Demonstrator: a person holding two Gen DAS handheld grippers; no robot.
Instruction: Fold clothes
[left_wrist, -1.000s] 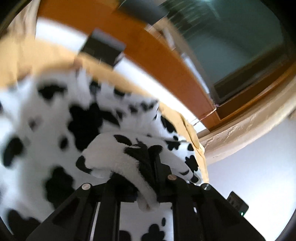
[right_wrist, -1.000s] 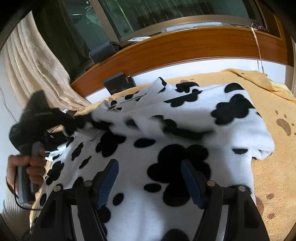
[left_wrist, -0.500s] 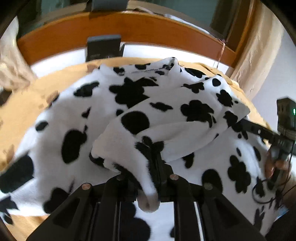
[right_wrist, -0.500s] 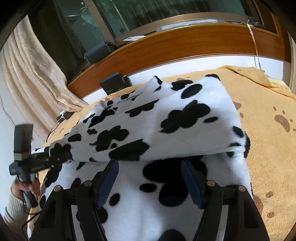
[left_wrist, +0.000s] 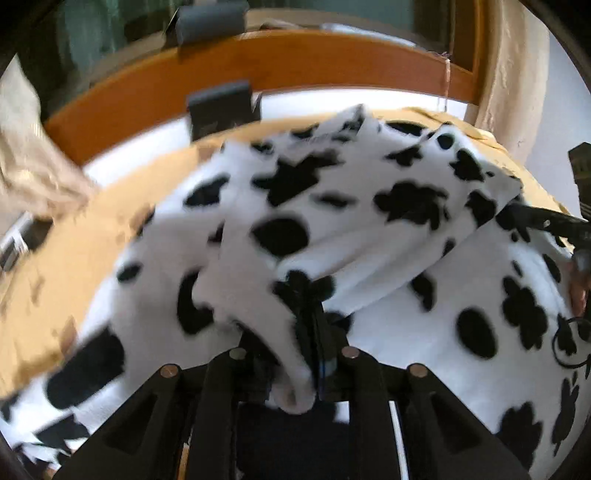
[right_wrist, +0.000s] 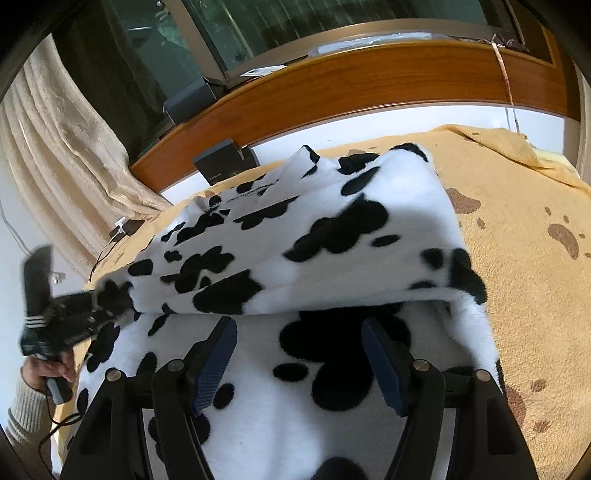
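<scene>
A white fleece garment with black cow spots (right_wrist: 332, 229) lies on the bed, its upper layer folded over the lower one. My left gripper (left_wrist: 295, 332) still pinches a corner of that folded layer (left_wrist: 291, 369), and its jaws are opening. From the right wrist view the left gripper (right_wrist: 74, 317) sits at the fold's left corner, low over the fabric, in a person's hand (right_wrist: 48, 369). My right gripper (right_wrist: 301, 362) hovers open just above the lower layer by the fold's edge, its blue pads (right_wrist: 218, 365) apart with nothing gripped. The right gripper (left_wrist: 546, 221) shows at the fold's right corner.
An orange bedspread with brown paw prints (right_wrist: 517, 258) covers the bed around the garment. A wooden ledge (right_wrist: 369, 81) and a window run behind it. A black box (right_wrist: 221, 166) stands at the bed's far edge. A cream curtain (right_wrist: 55, 147) and a charger with its cable (right_wrist: 122, 230) are at the left.
The left gripper rolled and carried the held corner across and down, so the lifted layer now lies flat over the lower one. The right gripper stayed where it was, open.
</scene>
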